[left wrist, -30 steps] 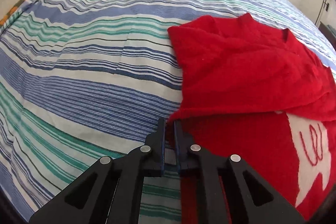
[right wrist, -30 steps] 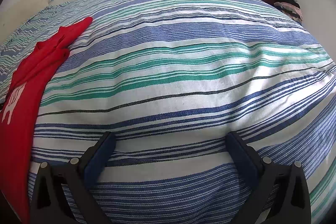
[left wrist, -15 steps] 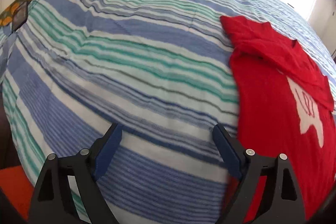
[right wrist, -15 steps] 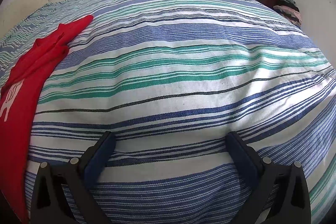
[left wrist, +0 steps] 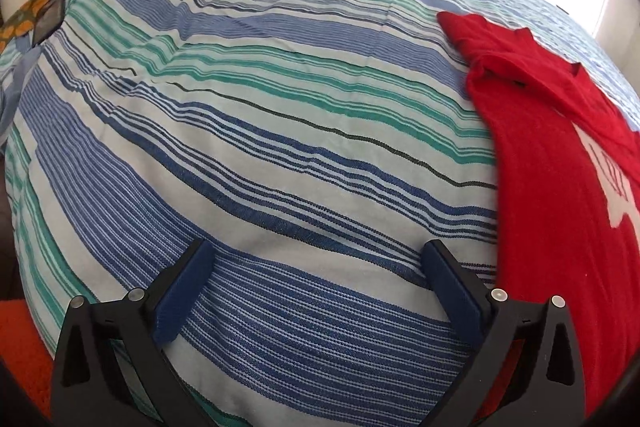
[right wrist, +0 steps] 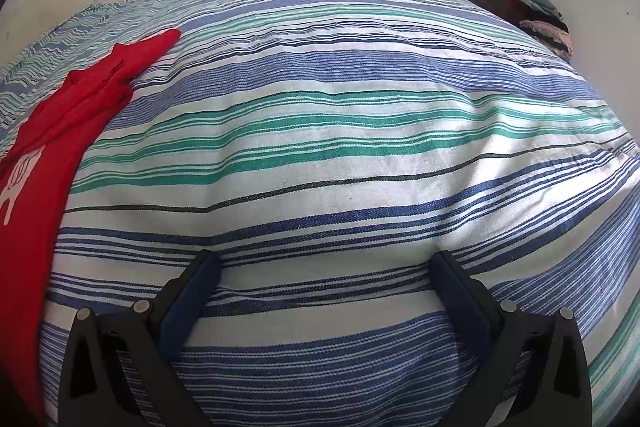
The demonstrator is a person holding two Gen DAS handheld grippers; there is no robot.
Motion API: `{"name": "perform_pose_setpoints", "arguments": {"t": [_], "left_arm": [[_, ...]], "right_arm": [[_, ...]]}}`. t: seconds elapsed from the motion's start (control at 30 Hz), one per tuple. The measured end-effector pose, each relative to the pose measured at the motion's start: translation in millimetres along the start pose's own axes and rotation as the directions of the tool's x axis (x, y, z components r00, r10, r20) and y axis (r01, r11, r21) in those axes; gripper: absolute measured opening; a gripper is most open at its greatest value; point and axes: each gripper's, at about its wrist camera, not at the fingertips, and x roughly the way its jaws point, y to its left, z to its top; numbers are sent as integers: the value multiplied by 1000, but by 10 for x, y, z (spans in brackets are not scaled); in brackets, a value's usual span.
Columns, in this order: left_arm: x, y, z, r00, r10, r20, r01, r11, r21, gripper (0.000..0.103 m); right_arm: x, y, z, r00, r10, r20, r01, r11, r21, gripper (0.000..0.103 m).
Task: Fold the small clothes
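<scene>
Left gripper [left wrist: 320, 259] has just released the red shirt [left wrist: 560, 187]; right gripper [right wrist: 326, 267] fingers spread, empty

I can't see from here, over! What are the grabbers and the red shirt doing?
Left gripper just opened, empty. Right gripper open, empty. Red shirt flat on striped bedspread, sleeve folded in. Nothing in the way.

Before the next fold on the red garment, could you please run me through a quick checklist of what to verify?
1. Left gripper free of cloth: ok, jaws just opened, nothing between them.
2. Right gripper open and empty: ok.
3. Red garment lying on the striped bedspread: ok.
4. One side folded over: ok, a flap overlaps near the collar.
5. Near hem flat: cannot tell, it runs out of view.
</scene>
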Motion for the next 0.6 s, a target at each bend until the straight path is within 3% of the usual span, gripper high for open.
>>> {"name": "perform_pose_setpoints", "arguments": {"t": [0.6], "left_arm": [[-6, -10, -9, 1000, 9, 5, -9, 1000, 4, 102]], "right_arm": [[-8, 23, -16, 1000, -15, 8, 15, 1000, -13, 103]]}}
